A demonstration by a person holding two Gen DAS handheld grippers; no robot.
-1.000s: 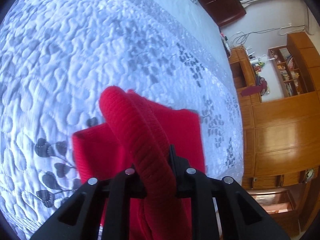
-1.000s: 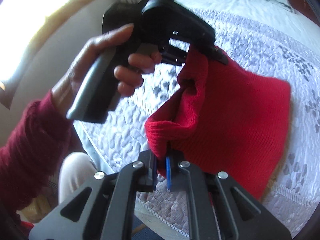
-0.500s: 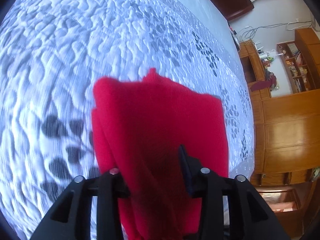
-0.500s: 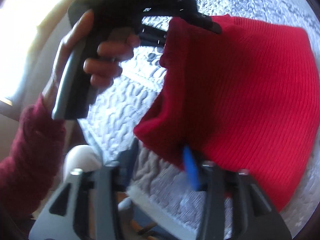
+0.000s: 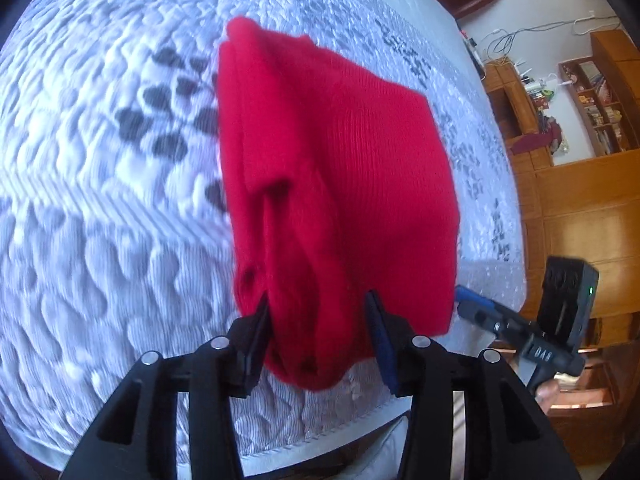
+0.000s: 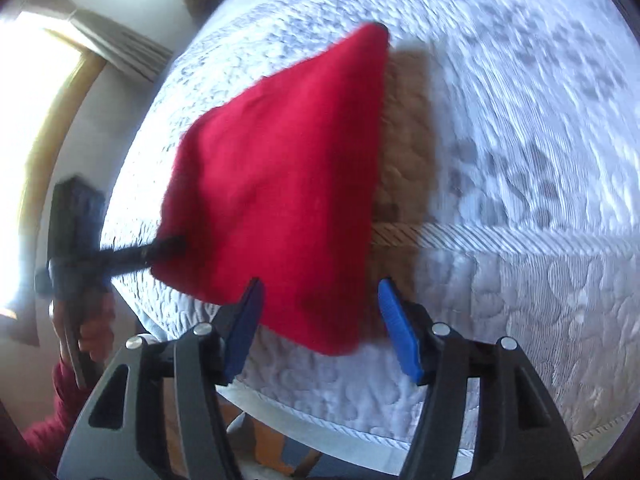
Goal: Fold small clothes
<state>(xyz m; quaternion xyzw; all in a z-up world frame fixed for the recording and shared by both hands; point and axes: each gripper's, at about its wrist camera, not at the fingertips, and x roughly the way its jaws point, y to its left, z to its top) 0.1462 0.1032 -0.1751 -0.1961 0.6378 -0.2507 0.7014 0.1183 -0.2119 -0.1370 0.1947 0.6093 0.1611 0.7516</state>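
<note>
On the left, the left gripper [image 5: 318, 330] sits at six o'clock of its own view, its jaws opening with the near hem of the red knit garment [image 5: 340, 184] lying loose between them; the pads no longer pinch the cloth. The garment lies folded on the quilted mattress [image 5: 100, 220], running from the fingers up toward twelve o'clock, with layered edges showing along its nine o'clock side. At about four o'clock in that view the other tool reaches to the garment's corner.

On the right, the right gripper [image 6: 320, 328] is likewise opening, its blue pads [image 6: 396, 332] standing clear on either side of the garment's near corner, nothing clamped. In this view the left gripper appears at nine o'clock, held by a hand [image 6: 90, 320] in a red sleeve.

The step in hand looks like the release after laying a fold down. Next, I judge, both tools must back off without dragging the hem, then the fold may need smoothing or one more fold.
</note>
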